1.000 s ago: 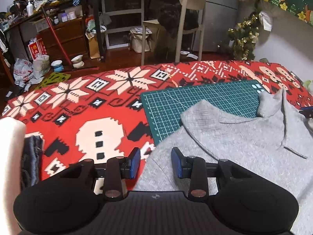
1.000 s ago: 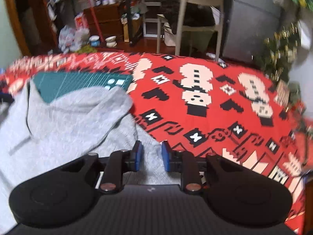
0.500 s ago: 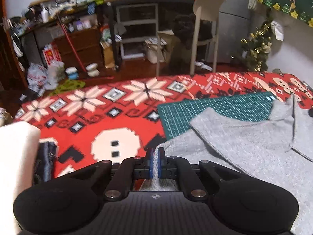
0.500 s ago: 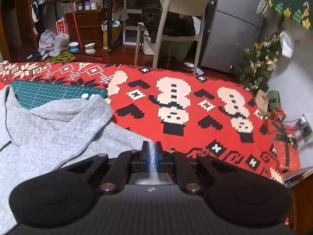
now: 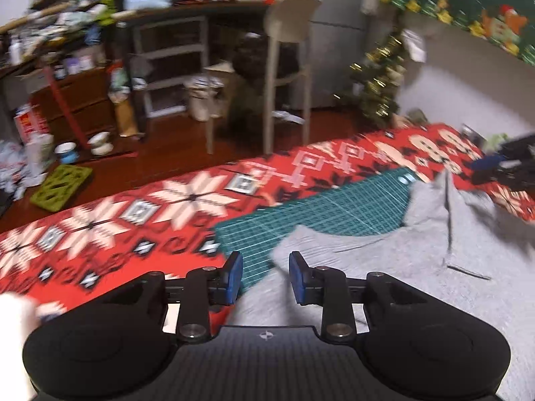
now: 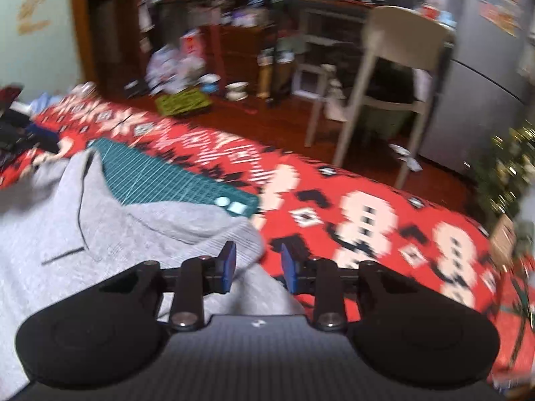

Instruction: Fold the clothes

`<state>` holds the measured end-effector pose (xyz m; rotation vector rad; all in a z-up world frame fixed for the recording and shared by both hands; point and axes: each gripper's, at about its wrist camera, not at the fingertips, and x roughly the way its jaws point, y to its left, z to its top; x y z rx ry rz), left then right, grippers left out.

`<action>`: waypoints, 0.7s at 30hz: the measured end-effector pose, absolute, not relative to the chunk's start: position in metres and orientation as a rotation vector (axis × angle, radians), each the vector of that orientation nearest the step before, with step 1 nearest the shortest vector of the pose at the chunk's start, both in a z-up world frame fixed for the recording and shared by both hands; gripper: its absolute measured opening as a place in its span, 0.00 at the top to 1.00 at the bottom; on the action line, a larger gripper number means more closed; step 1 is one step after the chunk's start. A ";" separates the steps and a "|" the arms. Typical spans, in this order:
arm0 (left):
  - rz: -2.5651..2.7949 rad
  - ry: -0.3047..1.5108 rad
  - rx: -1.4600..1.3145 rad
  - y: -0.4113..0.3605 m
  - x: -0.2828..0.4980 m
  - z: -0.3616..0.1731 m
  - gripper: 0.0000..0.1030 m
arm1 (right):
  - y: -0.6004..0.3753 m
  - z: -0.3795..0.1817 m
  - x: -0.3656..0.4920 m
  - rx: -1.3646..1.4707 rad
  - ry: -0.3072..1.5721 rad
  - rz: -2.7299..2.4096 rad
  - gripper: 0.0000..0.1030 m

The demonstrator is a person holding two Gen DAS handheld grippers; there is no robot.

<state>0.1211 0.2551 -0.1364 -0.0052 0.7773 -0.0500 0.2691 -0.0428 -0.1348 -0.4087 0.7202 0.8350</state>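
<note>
The left hand-held gripper (image 5: 265, 272) has its blue-padded jaws parted by a moderate gap, having just been opening, with nothing gripped between them; through the gap show the edge of the grey knitted sweater (image 5: 418, 267) and a corner of the dark green gridded cutting mat (image 5: 317, 210); the right hand-held gripper (image 6: 258, 265) likewise stands partly open, its jaws having just been opening, and they hold nothing, though a folded sleeve edge of the sweater (image 6: 140, 234) lies below and between them; whether the left blue pad (image 6: 229, 264) brushes the cloth cannot be told through the blur. The sweater lies spread on the tabletop, partly over the cutting mat (image 6: 174, 183), its collar toward the far side; under both is a red cloth patterned with white snowflakes and snowmen (image 5: 117, 220); in the right wrist view the snowmen (image 6: 367, 220) run off to the right. Beyond the tabletop stand a pale plastic chair (image 5: 287, 67), a small tinsel-hung Christmas tree (image 5: 381, 80) and cluttered wooden shelves (image 5: 67, 50) on a reddish wooden floor.
</note>
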 end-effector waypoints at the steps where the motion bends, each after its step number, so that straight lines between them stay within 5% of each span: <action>1: -0.068 0.781 0.009 0.252 0.125 -0.140 0.71 | -0.037 -0.139 0.272 -0.431 0.719 0.848 0.68; 9: -0.144 0.855 0.022 0.248 0.151 -0.163 0.69 | -0.019 -0.156 0.288 -0.457 0.730 0.944 0.70; 10: -0.146 0.857 0.002 0.251 0.152 -0.163 0.70 | -0.019 -0.157 0.289 -0.445 0.738 0.952 0.74; 11: -0.148 0.858 -0.021 0.253 0.152 -0.162 0.83 | -0.019 -0.157 0.290 -0.435 0.744 0.959 0.88; 13: -0.149 0.856 -0.052 0.254 0.149 -0.161 0.94 | -0.020 -0.158 0.288 -0.423 0.746 0.962 0.91; 21: -0.133 0.720 -0.050 0.237 0.098 -0.124 0.95 | -0.038 -0.120 0.236 -0.347 0.704 0.928 0.93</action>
